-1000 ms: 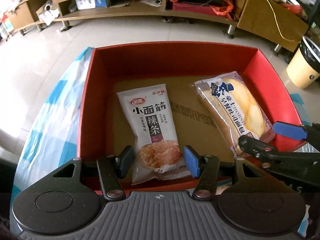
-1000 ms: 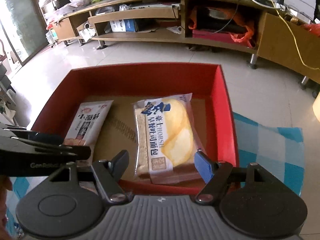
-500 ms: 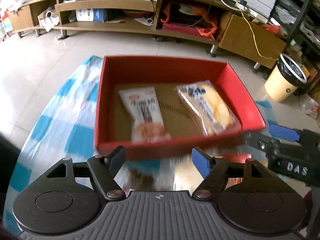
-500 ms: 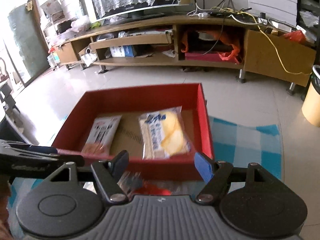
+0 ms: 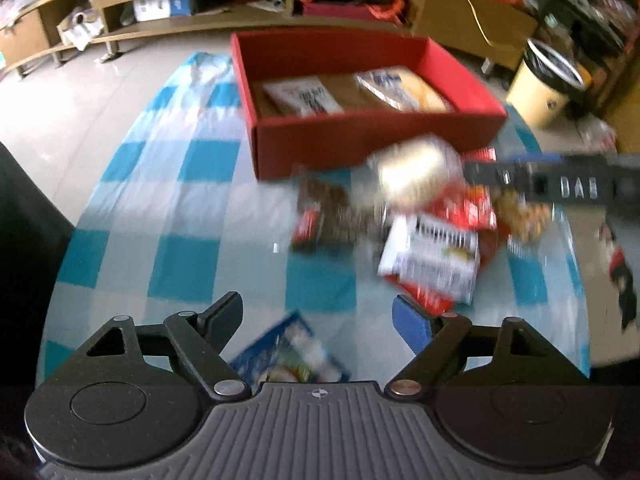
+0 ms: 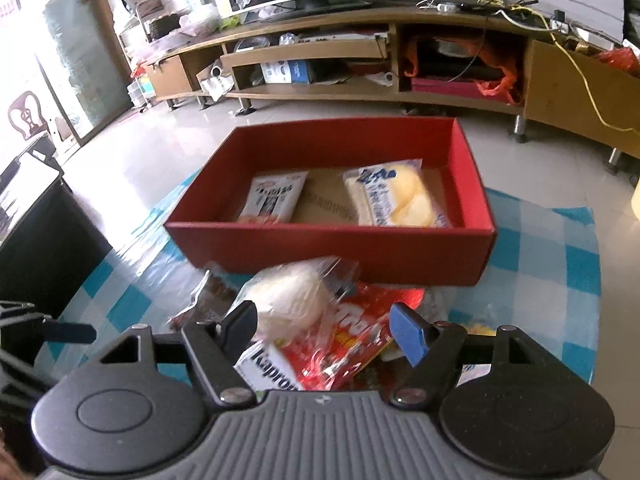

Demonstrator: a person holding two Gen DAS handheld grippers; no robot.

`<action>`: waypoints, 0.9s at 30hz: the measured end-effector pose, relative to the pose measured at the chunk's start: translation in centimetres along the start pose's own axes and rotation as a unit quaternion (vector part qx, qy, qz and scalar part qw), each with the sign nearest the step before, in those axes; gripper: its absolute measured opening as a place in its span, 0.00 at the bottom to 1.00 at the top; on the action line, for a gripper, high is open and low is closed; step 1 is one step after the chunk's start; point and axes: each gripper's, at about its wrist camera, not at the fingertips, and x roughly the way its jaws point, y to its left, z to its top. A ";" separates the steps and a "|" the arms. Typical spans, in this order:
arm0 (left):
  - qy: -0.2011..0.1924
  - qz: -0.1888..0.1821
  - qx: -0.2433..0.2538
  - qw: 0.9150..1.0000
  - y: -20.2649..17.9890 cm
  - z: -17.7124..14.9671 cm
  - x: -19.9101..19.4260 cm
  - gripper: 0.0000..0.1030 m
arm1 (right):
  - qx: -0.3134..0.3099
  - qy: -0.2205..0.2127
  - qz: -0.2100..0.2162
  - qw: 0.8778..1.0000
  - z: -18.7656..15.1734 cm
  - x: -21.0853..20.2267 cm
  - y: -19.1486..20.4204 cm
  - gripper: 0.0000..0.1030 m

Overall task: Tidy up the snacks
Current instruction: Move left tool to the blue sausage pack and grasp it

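A red box (image 5: 376,136) (image 6: 332,248) stands at the far side of the checked table. In it lie a white spicy-strip packet (image 5: 304,96) (image 6: 276,196) and a yellow bread packet (image 5: 404,88) (image 6: 392,196). In front of the box is a pile of snacks: a wrapped pale bun (image 5: 412,168) (image 6: 292,300), a red packet (image 6: 352,340), a brown packet (image 5: 332,216). My left gripper (image 5: 316,316) is opening above a blue packet (image 5: 288,356), its pads touching nothing. My right gripper (image 6: 324,326) hangs open over the bun and red packet.
The blue-and-white cloth (image 5: 180,208) covers a round table with bare room on its left half. A dark chair back (image 5: 24,240) stands at the left edge. Beyond are a low wooden TV stand (image 6: 360,60) and a yellow bin (image 5: 548,84) on the floor.
Both grippers have drawn back from the box to the near pile. The left jaws, earlier either side of the white packet, have spread wide and left it in the box.
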 end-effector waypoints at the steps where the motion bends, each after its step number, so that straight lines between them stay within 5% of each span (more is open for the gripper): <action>1: 0.007 -0.001 0.011 1.000 0.0 -0.5 0.1 0.84 | -0.002 0.003 0.002 1.000 -0.2 0.1 0.2 0.70; 10: 0.057 0.012 0.149 0.987 -0.7 -4.6 2.2 0.84 | -0.015 0.021 0.004 1.000 -1.0 0.9 0.7 0.70; 15: 0.079 0.036 0.167 0.982 -0.4 -5.2 4.0 0.86 | -0.018 0.031 0.007 0.999 -0.9 1.7 0.9 0.70; 21: 0.066 0.031 0.148 0.986 -0.6 -4.2 4.2 0.80 | -0.021 0.036 0.005 0.999 -0.8 2.3 0.9 0.70; 27: 0.082 0.015 0.204 0.975 -2.7 -5.5 4.0 0.85 | -0.016 0.040 0.005 0.999 -0.6 2.3 0.4 0.70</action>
